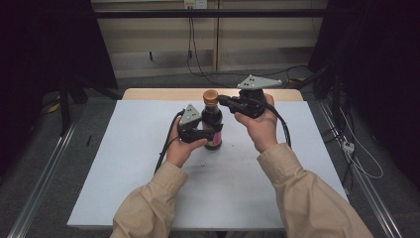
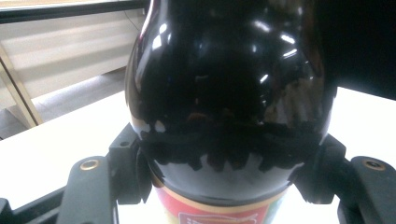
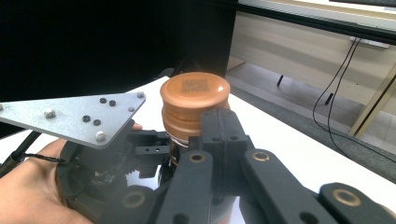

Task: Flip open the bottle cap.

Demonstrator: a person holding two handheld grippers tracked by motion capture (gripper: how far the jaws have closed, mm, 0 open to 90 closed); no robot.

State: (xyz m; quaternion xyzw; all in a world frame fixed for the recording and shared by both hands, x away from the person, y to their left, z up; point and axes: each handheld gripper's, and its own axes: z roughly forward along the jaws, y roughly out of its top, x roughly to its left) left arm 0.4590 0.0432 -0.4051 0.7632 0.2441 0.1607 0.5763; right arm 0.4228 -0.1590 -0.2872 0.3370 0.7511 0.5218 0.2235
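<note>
jaws of your left gripper (image 1: 212, 133) clamp the bottle (image 1: 212, 121), right gripper (image 1: 221, 100) jaws sit together beside the cap (image 1: 210, 95), unscrewing still ahead.

High view overlooks the table (image 1: 148, 188); gripper views closely share the bottle (image 2: 224, 93).

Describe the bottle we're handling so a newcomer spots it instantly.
On the pale tabletop, near its far edge, stands a dark glossy bottle. The left tongs clamp its body; the right tongs reach its neck. Its round orange-brown cap marks it out.
</note>
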